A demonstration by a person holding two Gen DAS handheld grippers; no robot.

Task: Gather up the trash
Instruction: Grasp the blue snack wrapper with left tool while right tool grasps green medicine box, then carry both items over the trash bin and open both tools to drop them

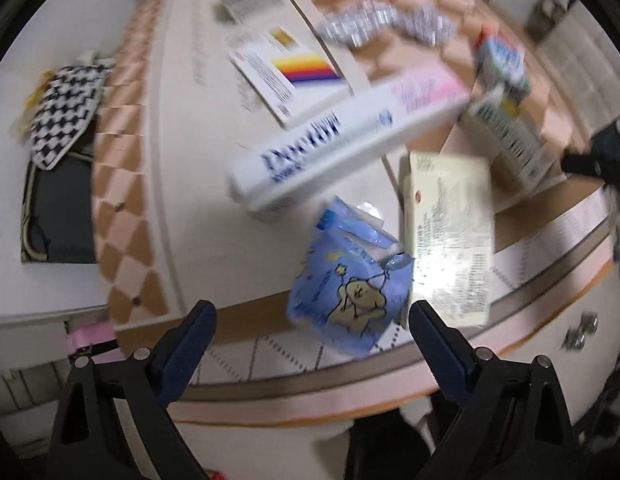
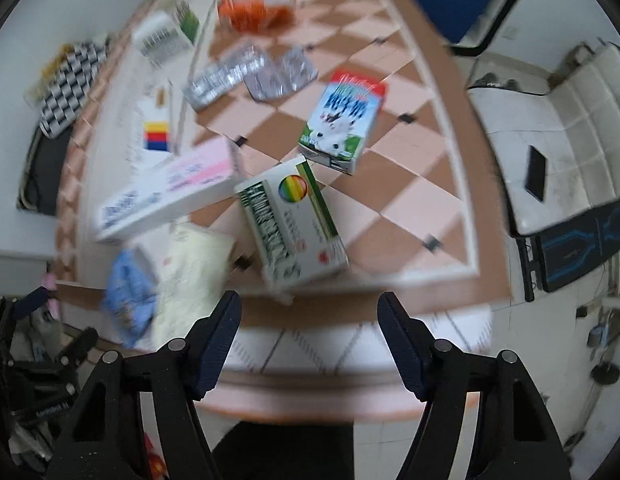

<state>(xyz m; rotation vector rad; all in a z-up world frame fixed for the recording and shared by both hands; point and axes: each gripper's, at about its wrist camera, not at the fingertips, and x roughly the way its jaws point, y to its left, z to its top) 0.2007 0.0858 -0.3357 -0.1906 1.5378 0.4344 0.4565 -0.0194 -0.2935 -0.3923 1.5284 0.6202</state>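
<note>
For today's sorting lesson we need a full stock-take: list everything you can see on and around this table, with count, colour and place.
table: one, pink and brown checks, centre
long box: one, white and pink, mid-table
blue packet: one, cartoon print, near edge
cream carton: one, beside the blue packet
rainbow-logo box: one, white and green, near edge
milk carton: one, blue and green, right of centre
foil blister packs: several, silver, far side
orange wrapper: one, far edge
striped leaflet: one, white, left side
checkered cloth: one, black and white, off table, left
left hand-held gripper: open, empty
right hand-held gripper: open, empty
</note>
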